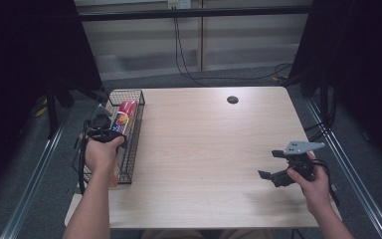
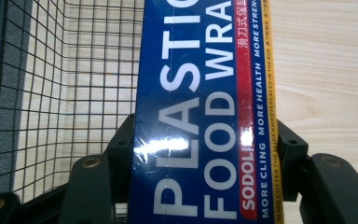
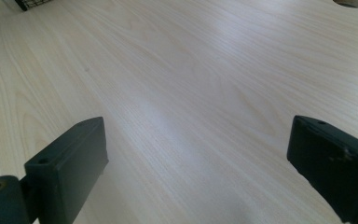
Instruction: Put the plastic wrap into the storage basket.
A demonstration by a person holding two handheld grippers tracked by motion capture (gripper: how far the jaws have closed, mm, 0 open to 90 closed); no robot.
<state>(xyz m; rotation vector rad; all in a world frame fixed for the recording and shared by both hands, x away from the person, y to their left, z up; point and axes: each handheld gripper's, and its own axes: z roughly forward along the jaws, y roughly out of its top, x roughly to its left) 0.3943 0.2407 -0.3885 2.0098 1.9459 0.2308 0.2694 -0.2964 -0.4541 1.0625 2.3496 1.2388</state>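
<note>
A long blue box of plastic food wrap (image 1: 124, 118) with a red end lies along the black wire basket (image 1: 131, 164) at the table's left edge. My left gripper (image 1: 103, 128) is shut on the box's near part, over the basket. In the left gripper view the box (image 2: 200, 93) fills the space between both jaws, with the basket's mesh (image 2: 37, 93) to the left. My right gripper (image 1: 271, 165) hovers over the table's near right part, open, with nothing between its jaws. In the right gripper view the gripper (image 3: 198, 158) faces bare wood (image 3: 191, 70).
The light wooden table (image 1: 209, 134) has a round black cable hole (image 1: 233, 99) near its far edge. A corner of the basket (image 3: 32, 3) sits at the top left of the right gripper view. Dark curtains and metal rails flank the table.
</note>
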